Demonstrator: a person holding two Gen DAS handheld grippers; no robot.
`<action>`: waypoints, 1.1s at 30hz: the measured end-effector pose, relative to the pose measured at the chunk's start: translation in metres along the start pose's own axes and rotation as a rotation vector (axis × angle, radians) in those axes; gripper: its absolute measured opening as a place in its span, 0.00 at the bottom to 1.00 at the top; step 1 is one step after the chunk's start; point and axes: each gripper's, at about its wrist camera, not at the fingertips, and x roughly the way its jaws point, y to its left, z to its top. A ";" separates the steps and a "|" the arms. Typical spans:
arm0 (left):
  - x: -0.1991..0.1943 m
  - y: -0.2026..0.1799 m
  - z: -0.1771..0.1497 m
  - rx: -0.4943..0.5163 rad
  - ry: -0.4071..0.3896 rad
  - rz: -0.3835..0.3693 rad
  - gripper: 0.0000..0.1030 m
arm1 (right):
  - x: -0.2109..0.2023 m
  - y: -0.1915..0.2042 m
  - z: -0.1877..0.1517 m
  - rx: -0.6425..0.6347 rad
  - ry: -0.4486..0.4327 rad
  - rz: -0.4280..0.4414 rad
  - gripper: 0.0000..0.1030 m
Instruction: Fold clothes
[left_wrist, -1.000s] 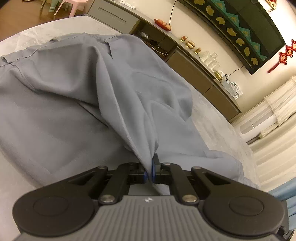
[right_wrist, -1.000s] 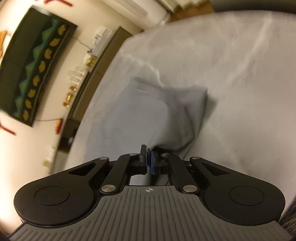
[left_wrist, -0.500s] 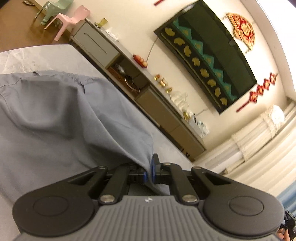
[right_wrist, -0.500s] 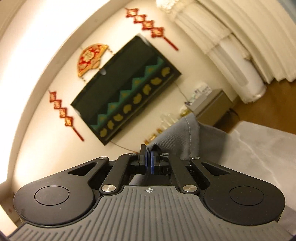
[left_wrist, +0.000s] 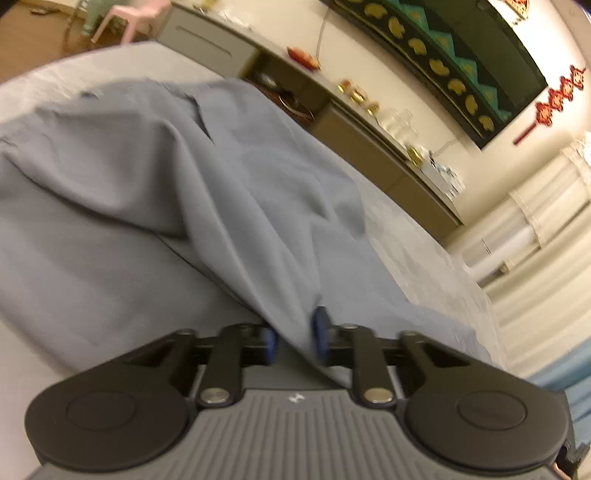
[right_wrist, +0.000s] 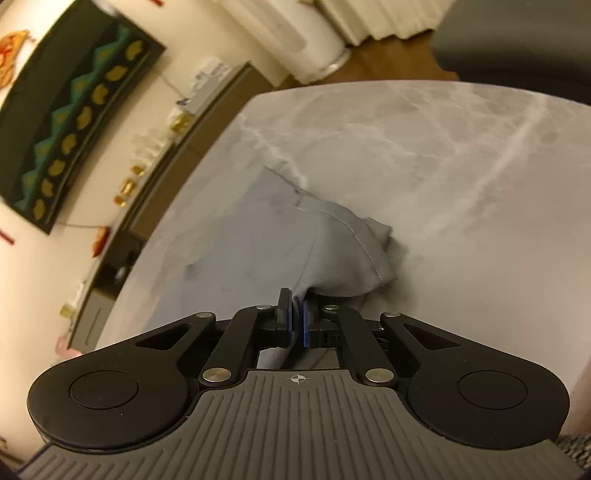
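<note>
Now, left gripper (left_wrist: 293, 341): jaws apart, blue pads spread; a ridge of the grey garment (left_wrist: 155, 206) runs through the gap between them, no clamp seen.
Right gripper (right_wrist: 296, 325): jaws together, pinched on a fold of the grey garment (right_wrist: 314, 251); cloth also pokes out behind the pads toward the gripper body.
Garment position, left view: spread over the marble table (left_wrist: 413, 254), ahead of and to both sides of the jaws, rising in a tented ridge toward them; an open slit or placket shows far ahead.
Garment position, right view: bunched just ahead of the jaws, stitched hem curving to the right of them, the rest lying flat ahead and to the left on the marble table (right_wrist: 461, 155).
Background, left view: long sideboard (left_wrist: 369, 133) beyond the table, dark wall panel (left_wrist: 443, 48) with teal zigzag and gold shapes above it, red knot hanging (left_wrist: 554, 103), curtains (left_wrist: 546, 258) to the right.
Writing: no readable text or brand; only a small emblem on the left gripper body and a crosshair mark on the right.
Blur: left view motion-blurred, fine detail unclear.
</note>
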 end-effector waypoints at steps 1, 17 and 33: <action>-0.008 0.005 0.002 -0.016 -0.020 -0.003 0.34 | -0.004 -0.004 -0.002 0.012 -0.004 -0.009 0.02; 0.015 0.088 0.047 -0.279 -0.003 0.189 0.25 | 0.005 0.013 -0.018 -0.120 -0.023 -0.158 0.00; -0.007 0.152 0.118 -0.287 0.024 0.117 0.25 | -0.039 0.204 -0.145 -0.676 -0.112 0.052 0.42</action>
